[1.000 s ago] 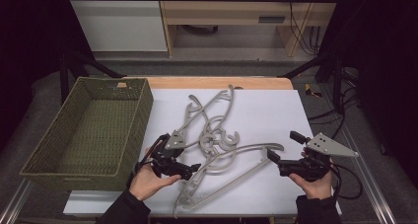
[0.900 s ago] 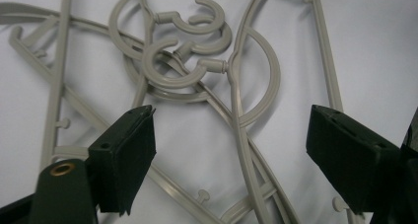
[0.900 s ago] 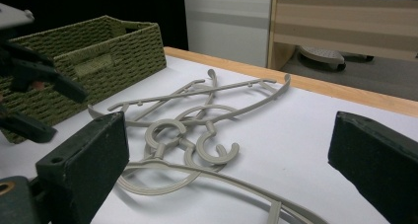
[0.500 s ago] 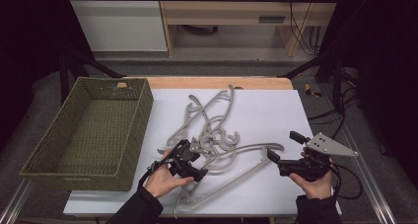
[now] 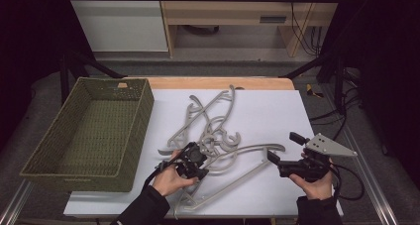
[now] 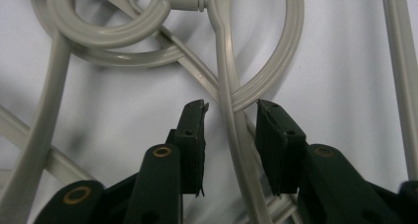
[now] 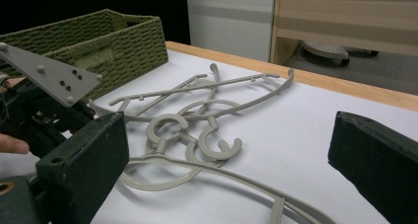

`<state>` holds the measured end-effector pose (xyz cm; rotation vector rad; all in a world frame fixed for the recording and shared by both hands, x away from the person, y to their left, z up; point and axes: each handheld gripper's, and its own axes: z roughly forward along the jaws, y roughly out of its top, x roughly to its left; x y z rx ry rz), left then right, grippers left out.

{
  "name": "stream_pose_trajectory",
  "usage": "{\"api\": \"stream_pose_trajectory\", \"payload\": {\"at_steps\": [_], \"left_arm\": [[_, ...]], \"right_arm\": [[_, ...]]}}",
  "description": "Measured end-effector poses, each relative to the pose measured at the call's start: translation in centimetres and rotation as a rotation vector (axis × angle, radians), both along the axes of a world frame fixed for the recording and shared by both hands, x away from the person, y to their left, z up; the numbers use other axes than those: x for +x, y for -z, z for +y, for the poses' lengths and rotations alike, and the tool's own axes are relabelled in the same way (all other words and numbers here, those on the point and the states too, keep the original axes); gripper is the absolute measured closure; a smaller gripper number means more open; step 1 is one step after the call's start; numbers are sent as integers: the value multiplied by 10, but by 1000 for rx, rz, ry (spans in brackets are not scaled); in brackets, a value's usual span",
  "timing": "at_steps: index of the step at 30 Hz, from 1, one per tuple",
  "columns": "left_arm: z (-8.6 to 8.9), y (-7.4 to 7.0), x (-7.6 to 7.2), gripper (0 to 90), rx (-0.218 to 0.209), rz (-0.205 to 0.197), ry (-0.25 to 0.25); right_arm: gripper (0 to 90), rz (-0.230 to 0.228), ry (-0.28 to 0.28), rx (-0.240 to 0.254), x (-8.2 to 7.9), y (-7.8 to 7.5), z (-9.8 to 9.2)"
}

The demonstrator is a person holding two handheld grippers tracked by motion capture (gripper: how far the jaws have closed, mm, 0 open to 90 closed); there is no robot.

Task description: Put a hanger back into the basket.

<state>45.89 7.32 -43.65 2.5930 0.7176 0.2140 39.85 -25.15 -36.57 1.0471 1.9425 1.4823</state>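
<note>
Several grey plastic hangers (image 5: pixel 213 131) lie tangled on the white table top (image 5: pixel 267 111). My left gripper (image 5: pixel 195 158) points down into the near side of the pile. In the left gripper view its jaws (image 6: pixel 230 105) straddle one thin hanger bar (image 6: pixel 223 61). The jaws have just been closing, and a small gap still shows on each side of the bar. My right gripper (image 5: pixel 282 145) hovers at the front right, open wide with nothing between its jaws (image 7: pixel 229 123). It faces the hangers (image 7: pixel 197 135).
A green woven basket (image 5: pixel 143 111) stands on the left of the table, with nothing visible inside. One long hanger arm (image 5: pixel 247 150) reaches toward the right gripper. The wooden table edge (image 5: pixel 223 83) runs along the back, and dark frame bars flank both sides.
My left hand has moved right and down onto the hanger pile, and its jaws have narrowed around a hanger bar. The right hand has kept still.
</note>
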Motion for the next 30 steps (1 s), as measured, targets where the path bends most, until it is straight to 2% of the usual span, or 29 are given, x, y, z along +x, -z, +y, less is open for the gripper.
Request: {"api": "stream_pose_trajectory", "payload": {"at_steps": [3, 6, 11, 18, 25, 28, 30], "left_arm": [[-2, 3, 1, 711, 19, 6, 0], [-3, 3, 1, 760, 16, 9, 0], [-3, 3, 2, 772, 15, 24, -17], [-3, 3, 2, 797, 26, 24, -45], [-2, 2, -3, 812, 26, 7, -51], [0, -1, -6, 815, 17, -22, -58], [1, -3, -7, 816, -6, -31, -70]], "right_arm": [[23, -2, 0, -2, 0, 0, 1], [23, 0, -3, -2, 0, 0, 1], [23, 3, -1, -1, 1, 1, 2], [23, 4, -2, 1, 1, 1, 2], [23, 6, -3, 2, 1, 1, 1], [23, 5, -4, 1, 1, 1, 1], [23, 5, -4, 1, 1, 1, 1]]}}
